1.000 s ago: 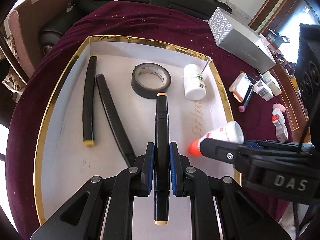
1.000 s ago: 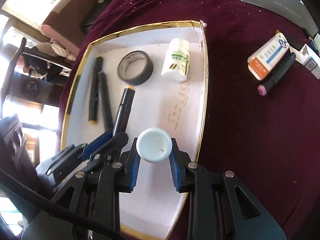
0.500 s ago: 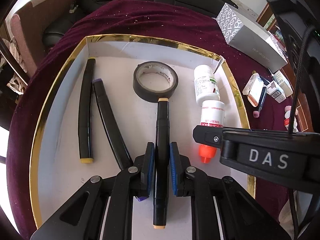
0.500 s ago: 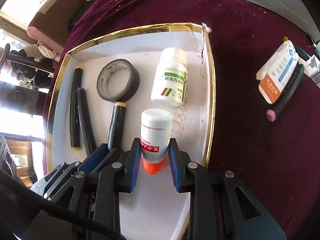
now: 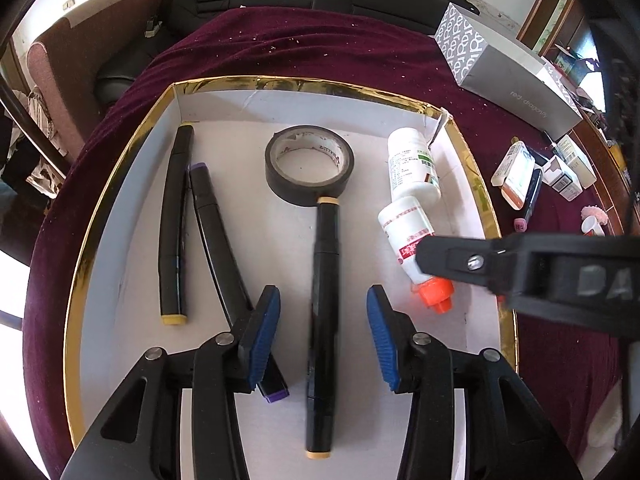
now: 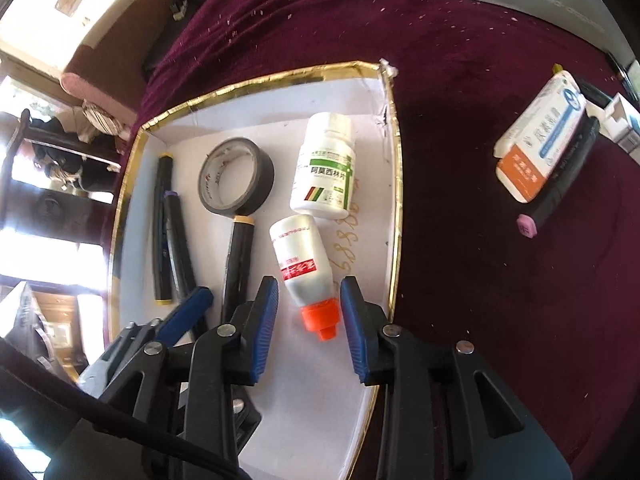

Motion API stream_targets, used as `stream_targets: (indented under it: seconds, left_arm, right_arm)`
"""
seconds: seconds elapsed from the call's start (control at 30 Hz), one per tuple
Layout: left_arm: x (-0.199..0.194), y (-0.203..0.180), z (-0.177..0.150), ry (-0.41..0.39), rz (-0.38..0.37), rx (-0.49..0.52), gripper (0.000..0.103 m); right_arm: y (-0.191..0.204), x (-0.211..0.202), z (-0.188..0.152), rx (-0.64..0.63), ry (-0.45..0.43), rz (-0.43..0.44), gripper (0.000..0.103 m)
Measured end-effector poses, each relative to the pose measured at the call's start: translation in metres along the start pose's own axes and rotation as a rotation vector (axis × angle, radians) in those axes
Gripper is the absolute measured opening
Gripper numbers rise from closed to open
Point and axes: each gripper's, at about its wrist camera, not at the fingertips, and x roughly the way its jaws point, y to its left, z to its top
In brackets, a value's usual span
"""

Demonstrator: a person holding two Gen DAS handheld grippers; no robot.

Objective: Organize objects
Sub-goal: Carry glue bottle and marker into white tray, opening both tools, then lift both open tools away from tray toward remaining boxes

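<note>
Inside your gold-rimmed tray (image 5: pixel 120 184) | left gripper (image 5: pixel 323 334) jaws apart astride marker (image 5: pixel 326 304) | right gripper (image 6: pixel 309 324) jaws apart astride orange-capped bottle (image 6: pixel 302 264)

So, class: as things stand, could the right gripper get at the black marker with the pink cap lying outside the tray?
Probably yes. The right gripper is open and holds nothing, and the pink-capped marker lies exposed on the maroon cloth beside the orange and white box. Only the tray's gold rim lies between them, so lifting over it looks enough.

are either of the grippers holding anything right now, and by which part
Nothing is held. The left gripper is open astride the marker; the right gripper is open around the glue bottle.
</note>
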Motion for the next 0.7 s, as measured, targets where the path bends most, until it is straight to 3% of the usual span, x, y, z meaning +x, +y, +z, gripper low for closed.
stream_targets:
  seconds: [0.23, 0.7]
  left_arm:
    - [-0.002, -0.009, -0.004, 0.004, 0.002, -0.005, 0.040]
    - [-0.010, -0.040, -0.033, -0.015, 0.067, 0.051, 0.049]
  right_arm:
    - [-0.010, -0.027, -0.010, 0.024, -0.064, 0.036, 0.037]
    - [-0.018, -0.042, -0.029, 0.023, -0.069, 0.094, 0.037]
